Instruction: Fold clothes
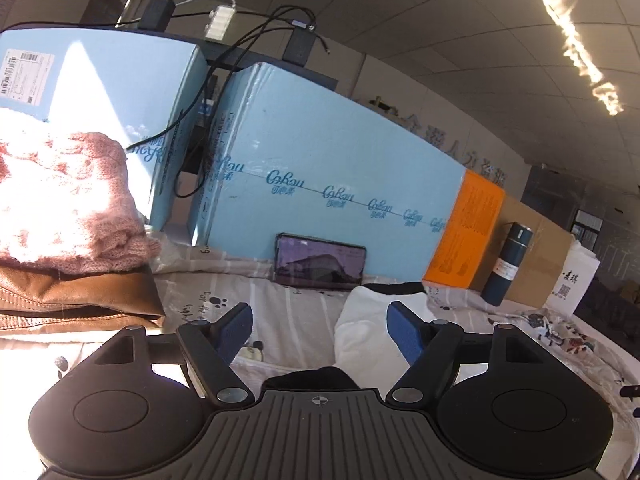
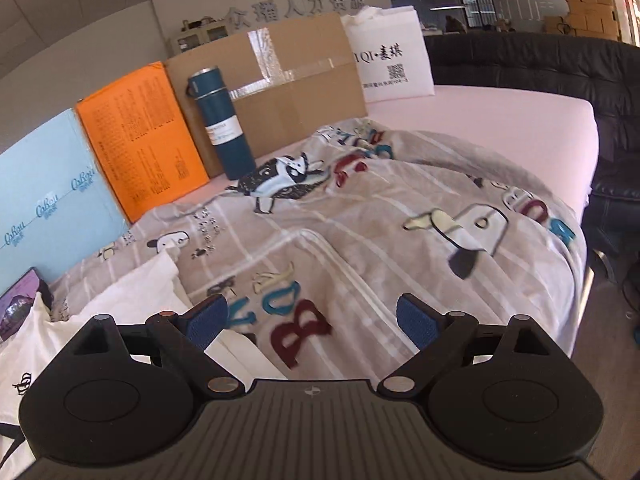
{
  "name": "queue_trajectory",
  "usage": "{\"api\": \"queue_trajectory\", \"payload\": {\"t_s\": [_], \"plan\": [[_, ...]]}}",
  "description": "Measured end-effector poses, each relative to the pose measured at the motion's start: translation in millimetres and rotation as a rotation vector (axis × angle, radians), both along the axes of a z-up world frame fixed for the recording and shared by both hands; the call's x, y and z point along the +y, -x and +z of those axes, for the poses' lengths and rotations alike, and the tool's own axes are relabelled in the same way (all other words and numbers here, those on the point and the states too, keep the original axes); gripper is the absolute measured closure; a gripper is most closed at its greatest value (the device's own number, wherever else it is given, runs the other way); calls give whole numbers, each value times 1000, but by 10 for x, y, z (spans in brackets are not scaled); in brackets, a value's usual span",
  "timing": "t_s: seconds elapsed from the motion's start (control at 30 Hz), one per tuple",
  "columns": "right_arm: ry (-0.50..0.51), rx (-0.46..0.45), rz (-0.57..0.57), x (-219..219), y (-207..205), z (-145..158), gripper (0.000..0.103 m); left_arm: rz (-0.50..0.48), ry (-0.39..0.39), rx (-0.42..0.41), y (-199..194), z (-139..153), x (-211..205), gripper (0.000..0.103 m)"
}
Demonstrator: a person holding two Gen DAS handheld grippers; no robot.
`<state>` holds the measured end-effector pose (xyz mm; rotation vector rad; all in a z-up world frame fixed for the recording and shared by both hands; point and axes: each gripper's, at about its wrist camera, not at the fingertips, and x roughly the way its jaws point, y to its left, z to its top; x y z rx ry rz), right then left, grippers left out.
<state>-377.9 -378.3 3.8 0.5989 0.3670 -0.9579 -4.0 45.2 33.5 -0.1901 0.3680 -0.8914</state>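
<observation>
The left wrist camera sits low over the bed with its grey cartoon-print cover (image 1: 288, 304), facing nearly level toward a long pale-blue printed box (image 1: 340, 168) at twelve o'clock, close ahead. A stack of a pink knit over brown leather (image 1: 72, 240) fills nine o'clock, very near.

The right wrist camera looks from higher, tilted down across the same cover toward a brown cardboard box (image 2: 280, 92) at twelve.

Both views share the tall dark-teal flask (image 1: 508, 268), the flat orange box (image 1: 468, 232), the white printed bag (image 1: 576, 280) and the folded white garment (image 1: 368, 332).
</observation>
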Motion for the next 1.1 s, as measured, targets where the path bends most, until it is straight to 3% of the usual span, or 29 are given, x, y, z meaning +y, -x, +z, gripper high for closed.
{"api": "queue_trajectory", "payload": {"t_s": [0.2, 0.33, 0.43, 0.63, 0.7, 0.73, 0.87, 0.93, 0.97, 1.03, 1.1], "plan": [[-84, -86, 119, 224, 415, -143, 11, -514, -42, -126, 1088, -57, -177, 22], [-80, -110, 175, 289, 417, -150, 11, -678, -145, -148, 1611, -254, -269, 22], [-54, -129, 211, 354, 431, -152, 12, -721, -160, -114, 1790, -380, -290, 22], [168, -251, 401, 744, 650, -49, 11, -770, -131, -87, 2009, -505, -317, 22], [220, -241, 494, 867, 624, -7, 11, -749, -194, -162, 2173, -567, -396, 22], [234, -233, 530, 912, 597, 4, 11, -727, -261, -244, 2289, -617, -436, 23], [220, -231, 592, 945, 471, -31, 11, -660, -427, -471, 2557, -817, -540, 26], [203, -230, 611, 943, 409, -61, 11, -608, -430, -500, 2527, -822, -535, 63], [202, -227, 625, 954, 389, -75, 11, -583, -427, -503, 2495, -806, -527, 73], [210, -215, 667, 994, 349, -108, 11, -562, -389, -451, 2395, -736, -485, 85], [242, -199, 730, 1049, 308, -121, 11, -558, -327, -359, 2265, -637, -427, 88]]}}
